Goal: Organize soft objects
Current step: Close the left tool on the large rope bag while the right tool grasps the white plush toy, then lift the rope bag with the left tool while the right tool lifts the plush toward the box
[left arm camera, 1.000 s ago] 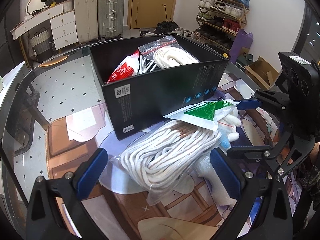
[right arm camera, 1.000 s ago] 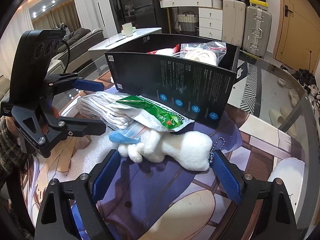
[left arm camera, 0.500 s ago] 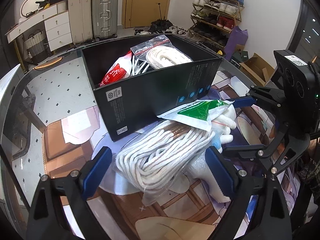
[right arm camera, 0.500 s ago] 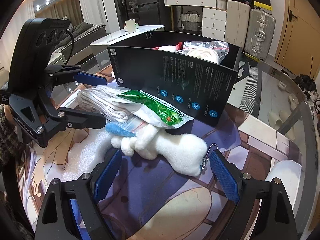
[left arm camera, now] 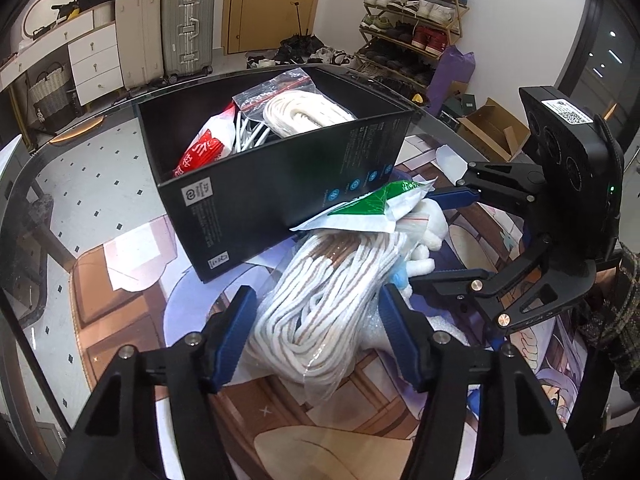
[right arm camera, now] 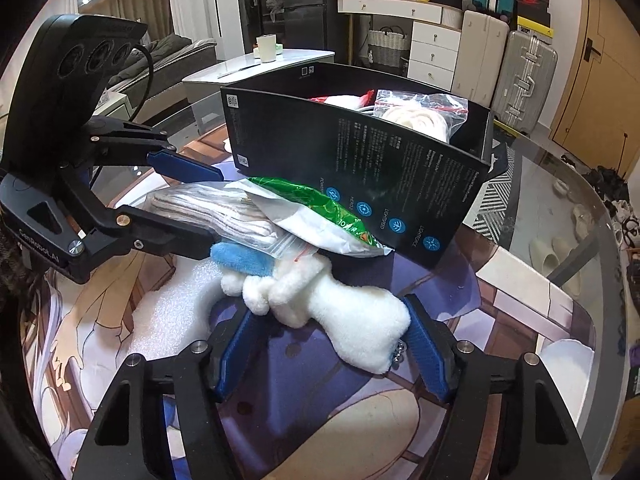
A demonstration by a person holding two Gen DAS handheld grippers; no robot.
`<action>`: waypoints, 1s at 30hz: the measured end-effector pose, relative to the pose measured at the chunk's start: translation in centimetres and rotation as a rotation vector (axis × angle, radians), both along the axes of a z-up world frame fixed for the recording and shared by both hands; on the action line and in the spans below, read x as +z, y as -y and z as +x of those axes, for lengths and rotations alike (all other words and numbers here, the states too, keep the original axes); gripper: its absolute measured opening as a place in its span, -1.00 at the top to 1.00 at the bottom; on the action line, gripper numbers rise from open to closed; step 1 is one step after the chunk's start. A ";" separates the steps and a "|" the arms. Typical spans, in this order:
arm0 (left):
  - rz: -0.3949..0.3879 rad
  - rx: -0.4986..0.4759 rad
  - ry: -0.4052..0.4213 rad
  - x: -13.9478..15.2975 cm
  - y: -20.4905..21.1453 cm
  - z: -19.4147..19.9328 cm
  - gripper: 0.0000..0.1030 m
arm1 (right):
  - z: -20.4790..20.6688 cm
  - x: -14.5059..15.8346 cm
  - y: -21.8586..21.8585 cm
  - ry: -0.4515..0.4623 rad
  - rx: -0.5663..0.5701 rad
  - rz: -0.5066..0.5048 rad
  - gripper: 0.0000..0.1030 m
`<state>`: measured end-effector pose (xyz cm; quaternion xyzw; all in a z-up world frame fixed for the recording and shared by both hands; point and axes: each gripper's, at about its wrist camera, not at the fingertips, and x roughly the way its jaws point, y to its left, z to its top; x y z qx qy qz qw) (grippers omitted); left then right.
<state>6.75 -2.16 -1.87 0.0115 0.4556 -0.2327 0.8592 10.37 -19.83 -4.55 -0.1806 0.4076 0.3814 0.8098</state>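
Within the last second both pairs of jaws had narrowed from wide apart and were closing at this moment — a sign that the pick-up of the two loose soft things had begun, each tool taking its own. The left gripper bracketed the near end of the bagged rope, which lay on the table just outside the near wall of the black box; its blue pads seemed to meet the plastic on both sides, though the wrinkled bag made it hard to say whether they truly pressed. The right gripper straddled the tail end of the white plush toy, its right pad touching the fur by the key chain, the left pad apparently still clear, so not yet clenched. A green-and-white packet rested across both things, leaning on the box wall — it would likely slide when either was lifted. The box already held another bagged rope and a red-and-white packet.
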 end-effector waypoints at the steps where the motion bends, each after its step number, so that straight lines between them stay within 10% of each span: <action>1: -0.004 0.000 -0.002 0.0 0.0 -0.1 -0.15 | -0.1 0.0 0.1 0.002 0.001 -0.001 -0.34; 30: 0.021 0.011 0.037 1.6 0.0 -3.9 0.65 | -3.4 2.5 5.5 -0.023 -0.086 0.069 0.00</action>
